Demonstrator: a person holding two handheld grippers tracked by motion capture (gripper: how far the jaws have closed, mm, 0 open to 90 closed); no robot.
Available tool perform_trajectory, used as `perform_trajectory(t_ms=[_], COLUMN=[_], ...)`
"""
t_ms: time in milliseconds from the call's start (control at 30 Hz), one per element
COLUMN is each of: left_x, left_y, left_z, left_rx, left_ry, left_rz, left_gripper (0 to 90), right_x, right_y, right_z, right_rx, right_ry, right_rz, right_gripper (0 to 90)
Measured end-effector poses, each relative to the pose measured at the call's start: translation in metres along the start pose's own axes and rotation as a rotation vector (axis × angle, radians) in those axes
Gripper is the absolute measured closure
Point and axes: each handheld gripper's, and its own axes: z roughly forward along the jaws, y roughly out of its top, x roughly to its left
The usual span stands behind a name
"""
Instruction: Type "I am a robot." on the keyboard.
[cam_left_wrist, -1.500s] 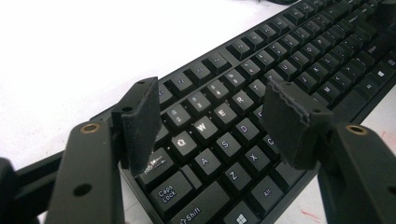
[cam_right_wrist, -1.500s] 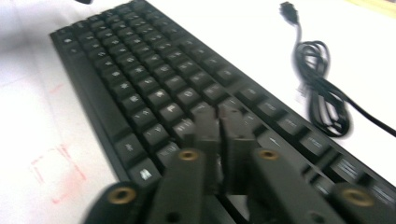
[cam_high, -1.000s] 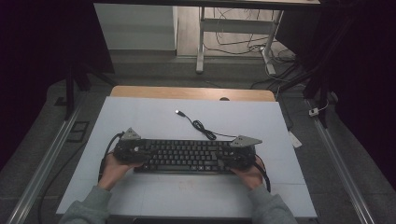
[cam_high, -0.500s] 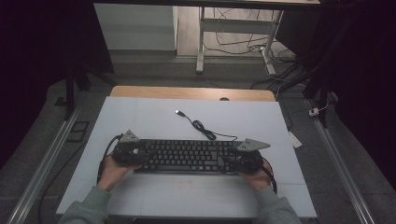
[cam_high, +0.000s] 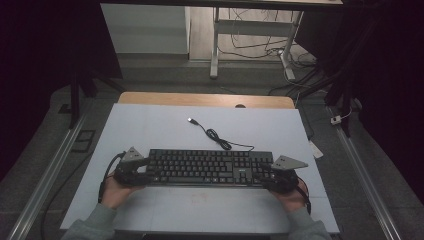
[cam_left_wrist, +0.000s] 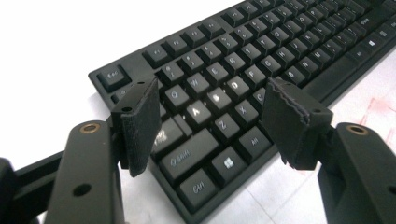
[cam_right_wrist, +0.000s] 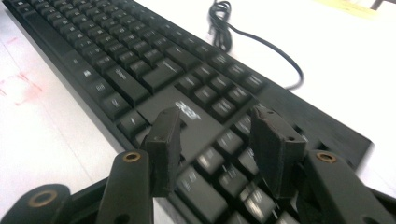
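A black keyboard (cam_high: 210, 167) lies across the near middle of the pale table (cam_high: 165, 130). Its cable (cam_high: 220, 140) curls away to a USB plug (cam_high: 191, 120). My left gripper (cam_high: 144, 171) is at the keyboard's left end, open. In the left gripper view my left gripper (cam_left_wrist: 212, 116) hovers over the letter keys (cam_left_wrist: 219, 100) and touches none. My right gripper (cam_high: 269, 176) is at the right end. Its jaws have just been opening. In the right gripper view my right gripper (cam_right_wrist: 217, 144) stands open above the number pad (cam_right_wrist: 224, 163), with the pads (cam_right_wrist: 273, 154) off the keys.
A wooden strip (cam_high: 205, 100) runs along the table's far edge. Beyond it stand desk legs (cam_high: 215, 45) and loose cables on the floor. Metal rails (cam_high: 45, 175) flank the table. A small label (cam_high: 315, 149) lies at the right edge. Faint red marks (cam_left_wrist: 378, 107) stain the surface in front of the keyboard.
My right gripper has slid outward to the right along the keyboard's end. My left gripper has edged left and a little nearer the person. The keyboard has stayed put.
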Motion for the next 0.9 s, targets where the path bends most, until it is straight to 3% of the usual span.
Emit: perform_trajectory(t_ms=[433, 567, 900], left_x=[-0.008, -0.009, -0.009], left_y=[-0.021, -0.023, -0.022], left_z=[-0.017, -0.017, -0.014], left_rx=[-0.012, -0.009, -0.006], left_ry=[-0.011, -0.012, -0.011], left_rz=[-0.01, -0.007, 0.002], left_gripper=[37.0, 37.0, 36.9], right_x=[-0.007, -0.011, -0.01], right_y=[-0.03, -0.034, -0.034], right_z=[-0.034, -0.038, -0.036], right_rx=[0.021, 0.022, 0.025], right_ry=[-0.051, -0.052, -0.054], right_rz=[0.02, 0.037, 0.021], right_gripper=[48.6, 47.2, 46.4])
